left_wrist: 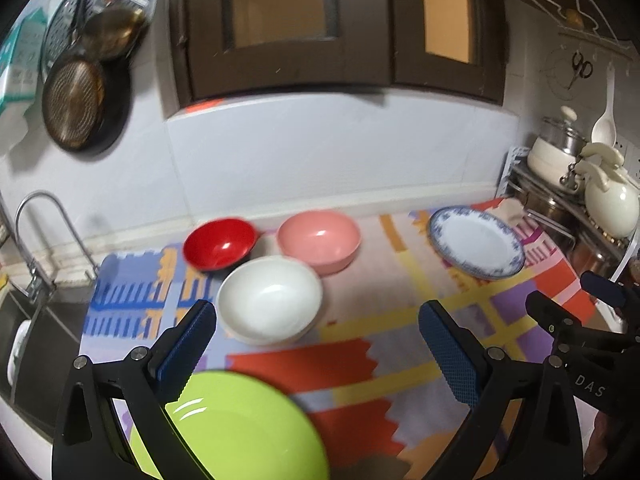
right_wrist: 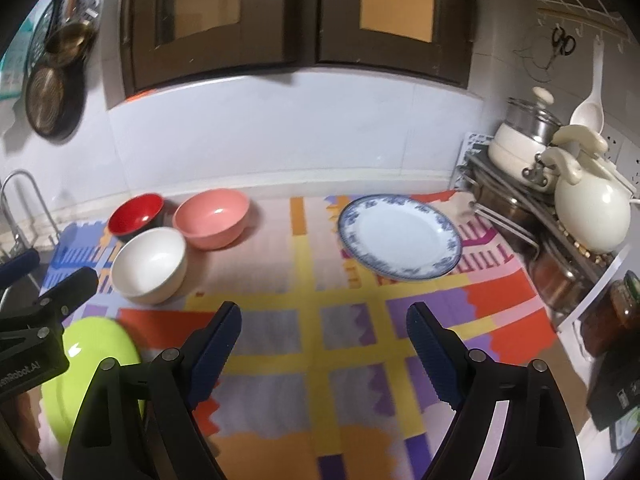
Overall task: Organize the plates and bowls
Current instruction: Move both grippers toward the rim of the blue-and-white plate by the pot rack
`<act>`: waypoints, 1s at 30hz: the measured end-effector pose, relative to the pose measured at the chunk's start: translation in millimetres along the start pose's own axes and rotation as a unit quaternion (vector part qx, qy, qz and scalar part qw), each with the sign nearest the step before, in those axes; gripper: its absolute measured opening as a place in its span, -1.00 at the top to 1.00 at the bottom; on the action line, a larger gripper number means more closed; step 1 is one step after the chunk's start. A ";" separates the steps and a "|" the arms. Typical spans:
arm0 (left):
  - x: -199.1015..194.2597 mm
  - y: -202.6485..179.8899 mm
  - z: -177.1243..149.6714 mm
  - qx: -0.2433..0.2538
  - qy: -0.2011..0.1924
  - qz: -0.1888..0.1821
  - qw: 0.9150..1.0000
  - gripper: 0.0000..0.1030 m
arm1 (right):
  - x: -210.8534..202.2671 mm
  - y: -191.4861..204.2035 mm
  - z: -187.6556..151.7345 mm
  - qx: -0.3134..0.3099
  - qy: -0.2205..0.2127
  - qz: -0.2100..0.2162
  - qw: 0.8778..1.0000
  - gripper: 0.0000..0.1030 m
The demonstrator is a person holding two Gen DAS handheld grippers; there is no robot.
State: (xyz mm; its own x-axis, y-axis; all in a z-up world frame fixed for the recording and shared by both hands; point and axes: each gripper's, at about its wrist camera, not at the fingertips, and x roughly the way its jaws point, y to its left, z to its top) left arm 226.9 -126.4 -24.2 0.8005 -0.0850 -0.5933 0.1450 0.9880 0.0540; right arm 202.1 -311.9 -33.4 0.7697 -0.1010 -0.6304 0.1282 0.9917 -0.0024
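On the colourful patterned mat (left_wrist: pixel 360 344) (right_wrist: pixel 304 360) sit a red bowl (left_wrist: pixel 220 243) (right_wrist: pixel 136 213), a pink bowl (left_wrist: pixel 319 240) (right_wrist: pixel 212 218) and a white bowl (left_wrist: pixel 270 300) (right_wrist: pixel 150 264), close together. A blue-rimmed white plate (left_wrist: pixel 476 242) (right_wrist: pixel 400 236) lies at the far right. A lime green plate (left_wrist: pixel 240 428) (right_wrist: pixel 92 368) lies near the front left. My left gripper (left_wrist: pixel 318 344) is open above the mat, its left finger over the green plate's edge, nothing between the pads. My right gripper (right_wrist: pixel 324 344) is open over bare mat.
A sink (left_wrist: pixel 36 340) with a faucet (left_wrist: pixel 44 232) lies to the left. A metal rack with pots and a cream kettle (right_wrist: pixel 592 208) stands at the right, with jars (right_wrist: pixel 616 312) beside it. Pans hang on the left wall (left_wrist: pixel 76 104). Dark cabinets (left_wrist: pixel 320 28) hang above.
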 end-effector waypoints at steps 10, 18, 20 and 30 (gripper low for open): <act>23.3 -61.0 40.0 0.023 -0.010 -0.002 1.000 -1.00 | 20.4 -57.8 28.2 0.021 -0.024 -0.004 0.999 -0.65; 60.1 -98.5 63.4 0.033 -0.011 -0.029 0.999 -1.00 | 51.8 -105.8 39.7 0.071 -0.018 -0.020 0.997 -0.65; 75.3 -106.9 66.1 0.034 -0.006 -0.038 0.999 -1.00 | 60.7 -117.3 42.0 0.082 -0.013 -0.032 0.996 -0.65; 161.2 -149.9 78.1 0.054 0.035 -0.062 0.996 -1.00 | 113.7 -159.4 50.5 0.104 -0.014 -0.078 0.991 -0.65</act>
State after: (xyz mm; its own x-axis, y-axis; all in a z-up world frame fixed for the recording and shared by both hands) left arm 379.7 -298.3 -65.2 0.7307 -0.1935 -0.6547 0.3051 0.9504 0.0596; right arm 300.8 -485.5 -65.5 0.7474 -0.2568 -0.6127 0.3708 0.9265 0.0639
